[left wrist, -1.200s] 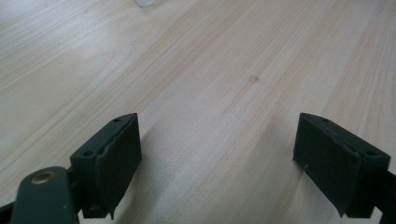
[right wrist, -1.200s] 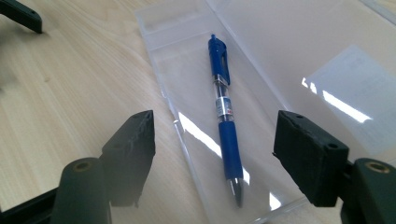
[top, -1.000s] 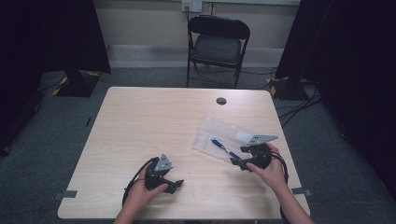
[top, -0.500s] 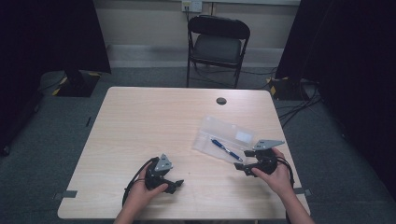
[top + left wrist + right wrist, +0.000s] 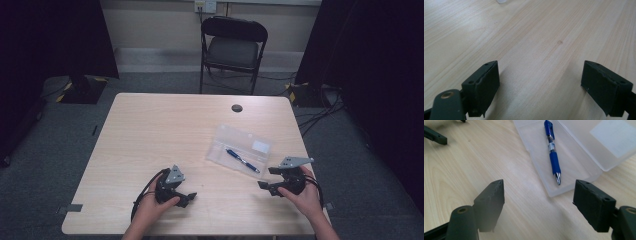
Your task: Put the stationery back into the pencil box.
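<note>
A clear plastic pencil case point(image 5: 241, 150) lies open on the right half of the wooden table point(image 5: 165, 130), with a blue pen point(image 5: 242, 160) inside it. In the right gripper view the pen point(image 5: 552, 152) lies in the case's nearer tray point(image 5: 571, 170), tip toward the jaws. My right gripper point(image 5: 270, 178) sits just right of and nearer than the case, open and empty point(image 5: 539, 197). My left gripper point(image 5: 188, 198) rests near the table's front edge, open point(image 5: 540, 85) over bare wood.
A black folding chair point(image 5: 233, 47) stands beyond the table's far edge. A small dark round cap point(image 5: 236, 108) sits in the tabletop near the far edge. Cables point(image 5: 320, 107) run on the floor at the right. The left gripper's jaw tip point(image 5: 435, 135) shows at the top left.
My right gripper has drawn back from the pencil case toward the table's front right. The left gripper has stayed where it was.
</note>
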A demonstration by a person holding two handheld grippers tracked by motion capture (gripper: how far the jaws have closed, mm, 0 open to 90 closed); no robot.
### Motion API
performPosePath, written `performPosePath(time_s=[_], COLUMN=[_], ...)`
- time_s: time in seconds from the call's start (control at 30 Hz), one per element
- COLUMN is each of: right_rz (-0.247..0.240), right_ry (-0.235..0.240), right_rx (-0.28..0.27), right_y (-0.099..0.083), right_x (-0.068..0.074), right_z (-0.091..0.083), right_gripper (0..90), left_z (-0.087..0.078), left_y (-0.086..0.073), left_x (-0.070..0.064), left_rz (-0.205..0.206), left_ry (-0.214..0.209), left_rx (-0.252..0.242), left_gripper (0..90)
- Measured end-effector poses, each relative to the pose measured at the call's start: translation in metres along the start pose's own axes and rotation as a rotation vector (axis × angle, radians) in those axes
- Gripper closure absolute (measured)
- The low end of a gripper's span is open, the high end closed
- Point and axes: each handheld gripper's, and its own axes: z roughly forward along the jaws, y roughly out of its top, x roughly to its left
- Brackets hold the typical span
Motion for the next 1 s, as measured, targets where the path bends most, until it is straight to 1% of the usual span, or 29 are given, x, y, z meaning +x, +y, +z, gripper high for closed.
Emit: performPosePath(time_s=[0.1, 0.13, 0.2, 0.23, 0.27, 0.33, 0.4, 0.53, 0.6, 0.67, 0.73, 0.8, 1.0], right_rz=[0.005, 0.005, 0.018, 0.021, 0.021, 0.029, 0.016, 0.018, 0.011, 0.005, 0.015, 0.009, -0.019], right_ry=[-0.005, -0.005, -0.004, -0.005, -0.005, -0.006, -0.021, -0.021, -0.032, -0.035, -0.033, -0.043, -0.046], right_rx=[-0.001, -0.001, -0.007, -0.006, -0.006, 0.002, 0.017, 0.029, 0.039, 0.025, 0.013, 0.011, -0.002], right_y=[-0.010, -0.010, -0.015, -0.021, -0.021, -0.027, -0.032, -0.040, -0.044, -0.047, -0.048, -0.050, -0.053], right_x=[-0.001, -0.001, -0.002, -0.003, -0.003, -0.004, -0.005, -0.006, -0.008, -0.009, -0.010, -0.010, -0.009], right_z=[-0.006, -0.006, -0.008, -0.010, -0.010, -0.011, -0.011, -0.011, -0.010, -0.010, -0.010, -0.011, -0.011], right_gripper=[23.6, 23.6, 23.3, 22.9, 22.9, 22.8, 22.5, 21.9, 21.7, 21.1, 21.1, 21.1, 20.8], left_z=[0.000, 0.000, 0.000, 0.000, 0.000, 0.000, 0.000, 0.000, 0.000, 0.000, 0.000, 0.000, 0.000], left_y=[0.000, 0.000, 0.000, 0.000, 0.000, 0.000, 0.000, 0.000, 0.000, 0.000, 0.000, 0.000, 0.000], left_x=[0.000, 0.000, 0.000, 0.000, 0.000, 0.000, 0.000, 0.000, 0.000, 0.000, 0.000, 0.000, 0.000], left_rz=[0.000, -0.001, 0.000, 0.000, -0.001, -0.001, 0.000, -0.001, -0.001, -0.001, 0.000, -0.001, -0.001], left_ry=[0.000, 0.000, 0.000, 0.000, 0.000, 0.000, 0.000, 0.000, 0.000, 0.000, 0.000, 0.000, 0.002], left_rx=[0.000, -0.001, 0.000, 0.000, -0.001, -0.001, -0.001, -0.001, -0.001, -0.001, 0.000, -0.001, 0.000], left_gripper=[14.7, 14.7, 14.7, 14.7, 14.7, 14.7, 14.7, 14.7, 14.7, 14.7, 14.7, 14.7, 14.7])
